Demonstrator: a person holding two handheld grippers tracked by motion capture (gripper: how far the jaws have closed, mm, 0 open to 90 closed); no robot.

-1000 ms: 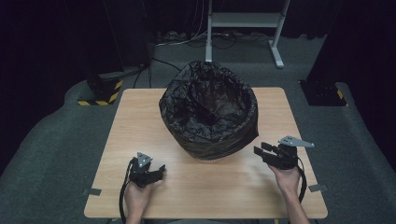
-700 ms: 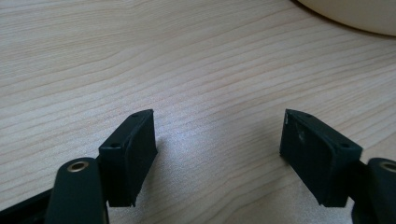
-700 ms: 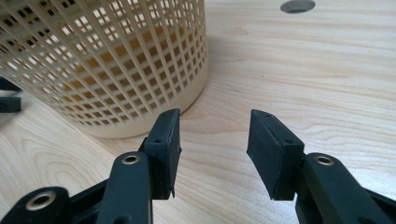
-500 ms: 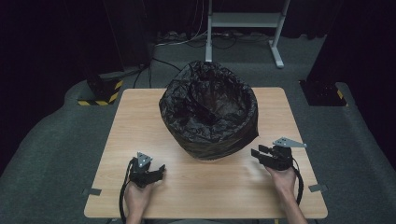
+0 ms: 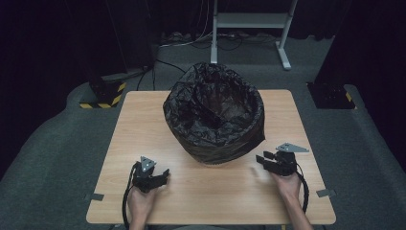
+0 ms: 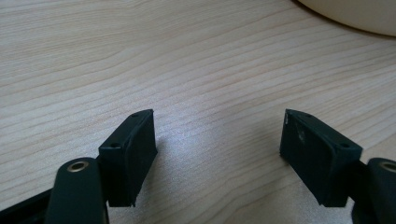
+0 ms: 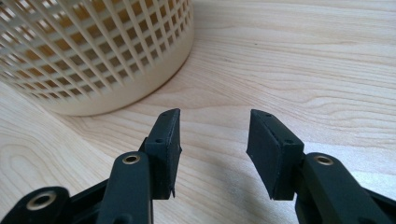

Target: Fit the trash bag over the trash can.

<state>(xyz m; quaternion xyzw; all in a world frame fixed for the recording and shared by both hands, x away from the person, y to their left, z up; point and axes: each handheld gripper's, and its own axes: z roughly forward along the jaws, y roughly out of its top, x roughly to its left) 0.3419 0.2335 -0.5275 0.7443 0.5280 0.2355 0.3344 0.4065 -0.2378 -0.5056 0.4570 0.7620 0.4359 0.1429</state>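
Both released and empty over the desk (image 5: 201,191): left claw (image 5: 163,176), right claw (image 5: 261,159) near the bag-lined basket (image 5: 215,120).

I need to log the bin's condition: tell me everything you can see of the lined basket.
The basket is cream lattice plastic with a solid base band, standing upright mid-table on the wooden table. A crinkled, glossy black bag lines it, draped over the rim and down most of the outside. Its mouth is open. Neither claw touches it.

Glossy crinkled plastic bag (image 5: 214,115), cream plastic lattice basket (image 7: 93,51), matt wood-grain table (image 5: 191,191)
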